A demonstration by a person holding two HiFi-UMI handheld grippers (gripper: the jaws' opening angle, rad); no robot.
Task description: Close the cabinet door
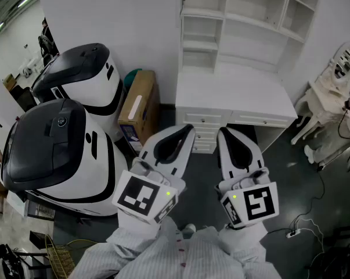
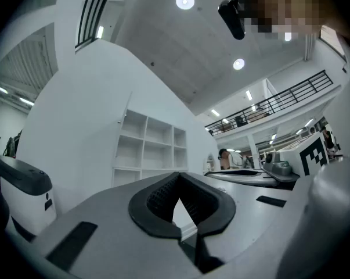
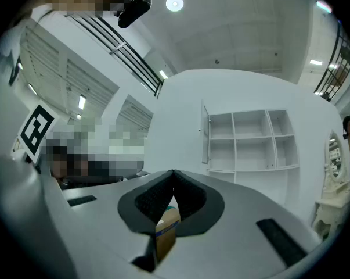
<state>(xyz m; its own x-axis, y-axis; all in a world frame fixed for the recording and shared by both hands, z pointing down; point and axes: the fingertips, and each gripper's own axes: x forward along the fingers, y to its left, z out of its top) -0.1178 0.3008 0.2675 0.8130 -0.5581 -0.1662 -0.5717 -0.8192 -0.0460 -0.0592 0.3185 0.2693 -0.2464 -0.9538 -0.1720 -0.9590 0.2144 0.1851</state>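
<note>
"White cabinet door (image 3: pixel 205 133), where did it stand?"

"On the left side of the open shelf unit (image 1: pixel 244 22) above the desk (image 1: pixel 233 92); in the right gripper view it was swung out and seen edge-on, with a small knob on its edge; nothing touched it."

"And the tongs?"

"Both were held side by side in front of the desk drawers, apart from the furniture; the left gripper (image 1: pixel 189 128) had its jaws together, tips meeting and nothing between them; its own view (image 2: pixel 178 176) showed only the white wall through the gap behind the pads. The right gripper (image 1: pixel 223 131) had its jaws together too and gripped nothing (image 3: pixel 173 173); a cardboard box (image 3: pixel 166 228) showed through its gap, lying well beyond it."

"Where did that box lie?"

"On the dark floor (image 1: pixel 279 179), leaning against the wall just left of the desk (image 1: pixel 139 106); beside it stood two big white machines with black tops (image 1: pixel 58 144); a white ornate chair (image 1: pixel 331 92) stood at the far right, with a cable and a power strip (image 1: pixel 291 233) on the floor near it."
</note>
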